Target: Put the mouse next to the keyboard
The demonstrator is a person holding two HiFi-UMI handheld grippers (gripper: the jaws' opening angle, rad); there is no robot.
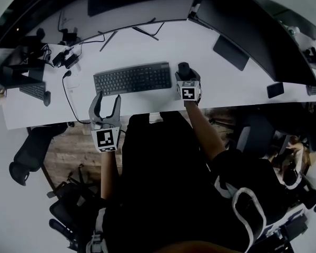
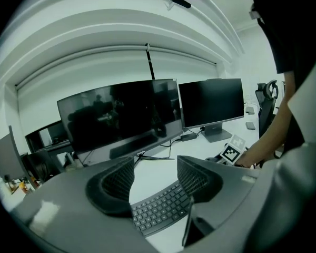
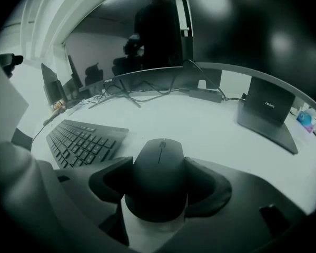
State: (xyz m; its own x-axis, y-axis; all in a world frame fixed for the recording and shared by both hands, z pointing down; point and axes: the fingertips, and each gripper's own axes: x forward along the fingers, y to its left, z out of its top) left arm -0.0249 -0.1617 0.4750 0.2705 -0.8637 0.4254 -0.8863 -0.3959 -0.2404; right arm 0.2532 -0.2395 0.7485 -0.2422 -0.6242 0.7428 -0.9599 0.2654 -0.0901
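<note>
We are setting the matte black computer mouse (image 3: 159,162) on the white tabletop (image 3: 200,125) just right of the flat black keyboard (image 3: 81,138), our right claw (image 3: 158,186) clamping its sides and left claw (image 2: 155,181) gaping empty; letting go seems next.

The keyboard (image 1: 131,78) lies in the middle of the bench (image 1: 163,44), parallel to its front edge. Just right of the keyboard is the mouse (image 1: 184,68), between the jaws of the right gripper (image 1: 185,76), which reaches in from the front. The left gripper (image 1: 108,100) hangs before the keyboard's left half, over the bench's front edge. Behind the keyboard, monitors (image 1: 253,25) line the back. A cable (image 1: 67,74) trails on the bench to the keyboard's left.
</note>
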